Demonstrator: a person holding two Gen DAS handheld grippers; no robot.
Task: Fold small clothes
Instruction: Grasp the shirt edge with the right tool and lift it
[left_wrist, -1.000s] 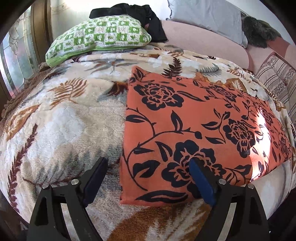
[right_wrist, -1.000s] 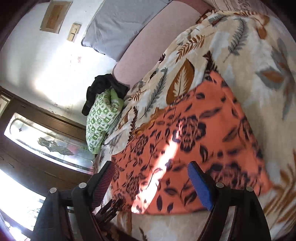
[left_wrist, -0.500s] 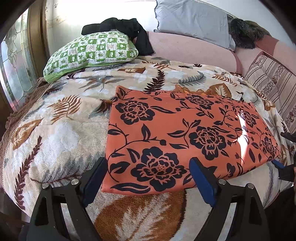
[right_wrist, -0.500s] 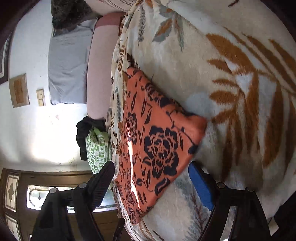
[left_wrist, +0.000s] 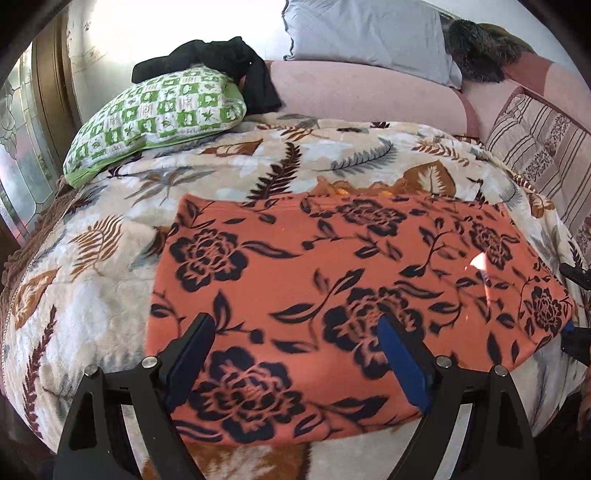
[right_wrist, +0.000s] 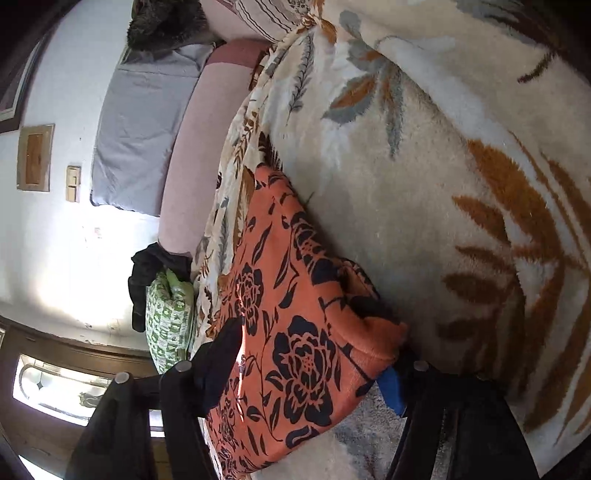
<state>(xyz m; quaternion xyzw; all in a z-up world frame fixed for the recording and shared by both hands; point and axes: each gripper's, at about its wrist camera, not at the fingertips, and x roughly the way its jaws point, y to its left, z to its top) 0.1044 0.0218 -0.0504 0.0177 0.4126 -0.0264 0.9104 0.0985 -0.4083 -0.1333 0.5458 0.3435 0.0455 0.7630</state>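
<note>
- Setting: a bed (left_wrist: 92, 280) under a cream leaf-print blanket, with a green checked pillow (left_wrist: 159, 122) and a black garment (left_wrist: 229, 62) at the far left, a grey pillow (left_wrist: 369, 33) against the far wall and a striped cushion (left_wrist: 543, 147) at the far right.
- Task item: the orange floral cloth (left_wrist: 332, 280) lies flat on the blanket as a wide rectangle, its near edge close to the near side of the bed. An orange frill shows just past its far edge; whether it belongs to the cloth cannot be told.
- Change, left side: half a second ago the left hand-held gripper (left_wrist: 295, 362) straddled the cloth's near-left corner; it now hovers further right, over the middle of the near edge. Its jaws stand wide apart with nothing between them.
- Change, right side: the right hand-held gripper (right_wrist: 310, 373) has dropped to the cloth's right-hand corner, which a second ago lay clear ahead of it. The corner now sits between the jaws, which are closing; the pads are not yet seen pressing.
- Assessment: the right corner is about to be secured and the left side has no hold yet. A fold cannot begin until both are pinched; judged an early stage.
</note>
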